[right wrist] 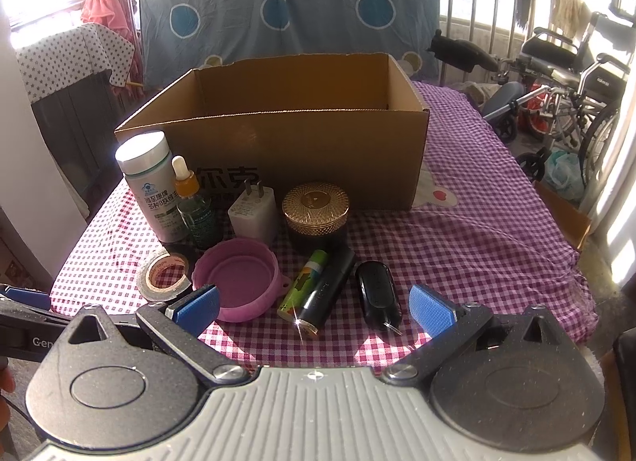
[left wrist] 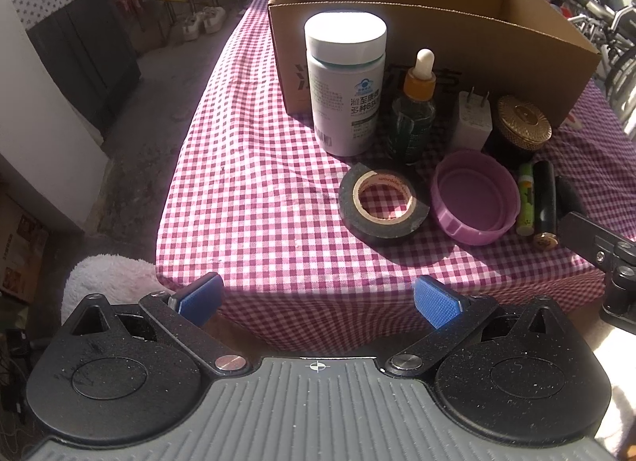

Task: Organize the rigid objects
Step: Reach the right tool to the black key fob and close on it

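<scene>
An open cardboard box (left wrist: 437,35) (right wrist: 294,151) stands at the back of the checked table. In front of it are a white pill bottle (left wrist: 346,83) (right wrist: 153,190), a green dropper bottle (left wrist: 411,119) (right wrist: 196,210), a white plug adapter (left wrist: 471,119) (right wrist: 254,214) and a gold-lidded jar (left wrist: 520,127) (right wrist: 316,210). Nearer lie a tape roll (left wrist: 383,202) (right wrist: 165,274), a purple lid (left wrist: 475,198) (right wrist: 238,282), a green lip balm (left wrist: 525,198) (right wrist: 304,282), a black tube (left wrist: 543,202) (right wrist: 328,294) and a black key fob (right wrist: 375,294). My left gripper (left wrist: 318,298) and right gripper (right wrist: 314,306) hang open before the table's front edge, holding nothing.
A purple-and-white checked cloth (left wrist: 246,183) (right wrist: 477,246) covers the table. Wheelchairs (right wrist: 564,95) stand to the right, a dark cabinet (left wrist: 83,55) to the left, and a blue patterned sheet (right wrist: 286,4) hangs behind the box. A white fluffy thing (left wrist: 107,282) lies below the table's left corner.
</scene>
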The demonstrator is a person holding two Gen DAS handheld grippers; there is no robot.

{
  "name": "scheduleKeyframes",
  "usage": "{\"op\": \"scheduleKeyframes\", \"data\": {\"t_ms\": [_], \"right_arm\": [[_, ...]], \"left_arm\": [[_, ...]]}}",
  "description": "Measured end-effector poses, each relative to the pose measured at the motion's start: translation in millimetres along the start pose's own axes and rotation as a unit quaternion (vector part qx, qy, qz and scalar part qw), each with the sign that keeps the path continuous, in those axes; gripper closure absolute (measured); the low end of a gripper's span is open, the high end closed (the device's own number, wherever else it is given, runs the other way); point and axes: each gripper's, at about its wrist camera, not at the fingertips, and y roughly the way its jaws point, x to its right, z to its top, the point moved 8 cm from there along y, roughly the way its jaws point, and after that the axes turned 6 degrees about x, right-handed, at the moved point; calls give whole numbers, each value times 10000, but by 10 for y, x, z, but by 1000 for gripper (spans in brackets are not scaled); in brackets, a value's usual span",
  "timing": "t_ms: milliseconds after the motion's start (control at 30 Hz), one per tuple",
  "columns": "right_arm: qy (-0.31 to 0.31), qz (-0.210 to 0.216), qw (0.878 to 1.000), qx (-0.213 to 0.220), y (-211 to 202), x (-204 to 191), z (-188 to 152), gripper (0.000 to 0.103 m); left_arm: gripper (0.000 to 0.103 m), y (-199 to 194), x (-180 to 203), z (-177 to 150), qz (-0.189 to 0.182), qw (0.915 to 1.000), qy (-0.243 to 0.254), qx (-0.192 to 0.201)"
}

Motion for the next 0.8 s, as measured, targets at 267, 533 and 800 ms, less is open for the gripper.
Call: {"op": "scheduleKeyframes", "data": {"t_ms": [267, 533, 800], "right_arm": [[161, -227, 9982, 526, -78, 438, 69, 0], [788, -39, 9962, 360, 122, 784, 86, 15], [720, 556, 9955, -280, 415, 696, -48, 48]], "left_arm": [[1, -3, 430, 151, -1216, 9906, 456, 424], [4, 5, 1006, 195, -2093, 9670, 1240, 759], [9, 38, 1340, 170, -2245, 9567, 1715, 696]]}}
